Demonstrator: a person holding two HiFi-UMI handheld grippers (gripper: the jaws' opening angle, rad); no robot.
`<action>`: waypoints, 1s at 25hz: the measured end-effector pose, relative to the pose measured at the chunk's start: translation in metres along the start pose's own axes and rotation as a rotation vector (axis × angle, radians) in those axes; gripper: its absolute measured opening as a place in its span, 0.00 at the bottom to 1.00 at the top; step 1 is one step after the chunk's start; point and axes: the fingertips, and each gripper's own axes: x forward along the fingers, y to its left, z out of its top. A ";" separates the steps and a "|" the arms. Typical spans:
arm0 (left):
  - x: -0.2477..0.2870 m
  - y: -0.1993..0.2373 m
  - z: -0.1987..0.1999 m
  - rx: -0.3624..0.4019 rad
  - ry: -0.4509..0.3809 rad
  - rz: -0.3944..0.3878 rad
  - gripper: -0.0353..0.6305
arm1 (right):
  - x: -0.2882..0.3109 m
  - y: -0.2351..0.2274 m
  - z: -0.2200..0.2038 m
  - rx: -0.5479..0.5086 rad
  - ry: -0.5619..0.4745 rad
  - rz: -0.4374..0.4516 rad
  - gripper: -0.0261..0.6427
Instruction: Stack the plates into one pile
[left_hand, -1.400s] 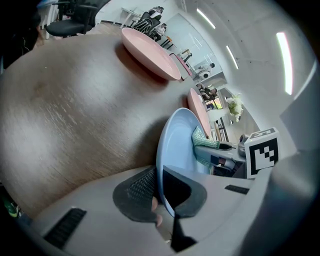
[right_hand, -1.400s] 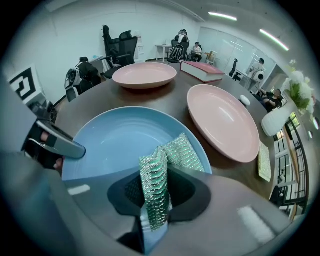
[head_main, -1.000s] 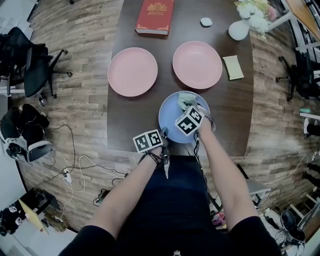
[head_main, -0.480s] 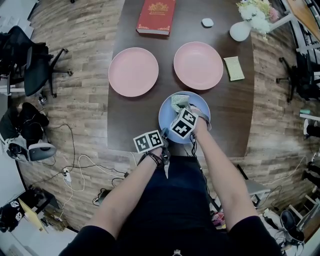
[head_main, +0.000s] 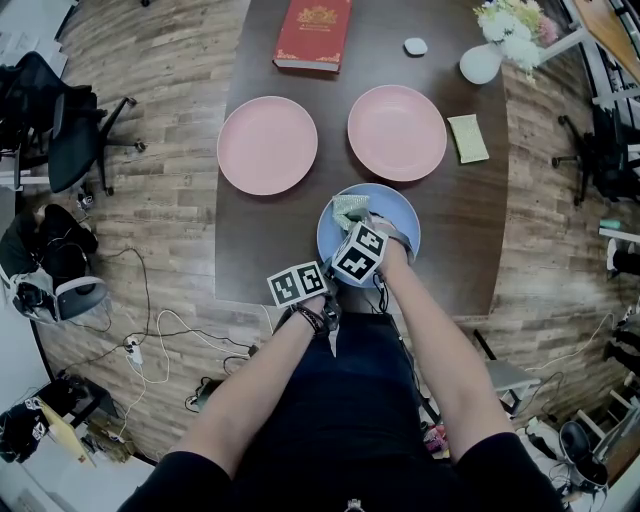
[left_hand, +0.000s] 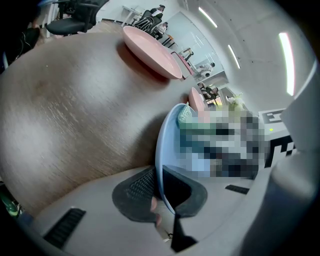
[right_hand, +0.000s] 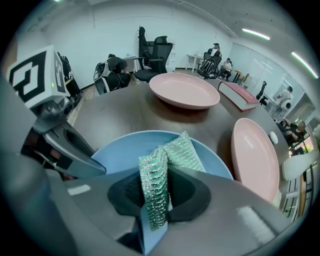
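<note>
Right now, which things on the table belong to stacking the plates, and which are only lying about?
For the job: blue plate, rim in the left gripper; left pink plate; right pink plate.
Not for the job: red book; white vase; small white object; yellow pad; green sponge, in the right gripper.

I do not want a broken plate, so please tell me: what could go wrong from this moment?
1. The left gripper pinches only the thin rim of the blue plate; lifted from that one edge, the plate may tilt and slip out.
2. It lies close to the near edge of the table; a pull toward the person could drag it off.
3. The right gripper holds a sponge over that plate; if left there, the pile may sit crooked.
</note>
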 end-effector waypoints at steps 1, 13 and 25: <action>0.000 0.001 0.000 -0.002 -0.002 0.004 0.08 | 0.000 0.000 0.000 0.000 0.000 -0.002 0.16; 0.000 0.001 0.002 -0.039 -0.026 0.005 0.08 | 0.000 -0.005 0.000 0.046 0.006 -0.017 0.16; -0.001 0.001 0.005 -0.062 -0.044 0.005 0.07 | -0.004 -0.026 -0.008 0.105 0.029 -0.071 0.16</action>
